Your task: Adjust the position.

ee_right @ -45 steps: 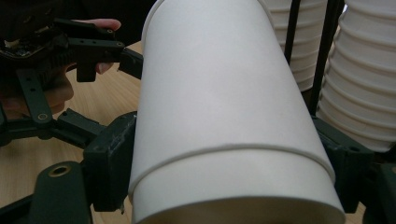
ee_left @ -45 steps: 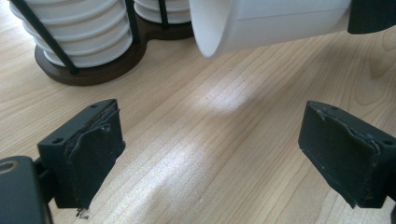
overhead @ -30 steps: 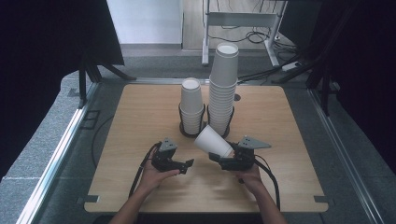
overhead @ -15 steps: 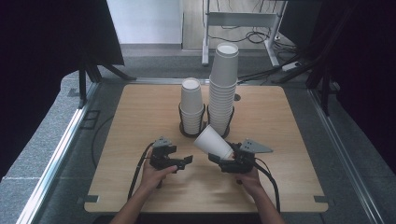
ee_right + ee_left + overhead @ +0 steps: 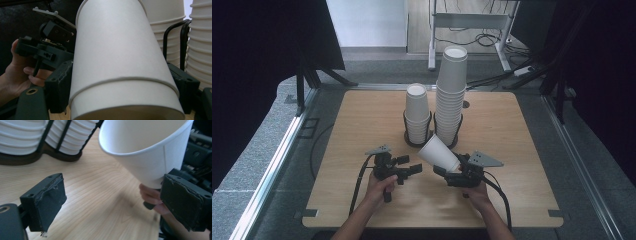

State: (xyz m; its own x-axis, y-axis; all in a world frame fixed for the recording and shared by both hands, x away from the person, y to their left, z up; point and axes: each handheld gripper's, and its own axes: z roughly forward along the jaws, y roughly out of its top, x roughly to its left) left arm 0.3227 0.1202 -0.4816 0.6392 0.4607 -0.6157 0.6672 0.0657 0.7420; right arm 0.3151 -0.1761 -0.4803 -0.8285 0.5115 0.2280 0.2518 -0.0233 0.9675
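Note:
A white paper cup [image 5: 439, 154] lies tilted in my right gripper [image 5: 454, 170], which is shut on its lower part; its mouth points up and left. In the right gripper view the cup [image 5: 120, 62] sits between both black pads [image 5: 60, 87]. My left gripper [image 5: 416, 168] is just left of the cup's rim. Its jaws have just been opening and stand apart with bare table between them. In the left gripper view the cup [image 5: 147, 152] hangs ahead and to the right of my left gripper [image 5: 115, 200], beyond the pads [image 5: 50, 197].
A short stack of white cups [image 5: 417, 112] and a tall stack [image 5: 451, 95] stand in black wire holders at the middle of the wooden table [image 5: 522, 130], just behind both grippers. A metal rail [image 5: 272, 170] runs along the table's left side.
The left gripper's jaws stand wider than half a second ago. The right gripper and the cup have hardly moved.

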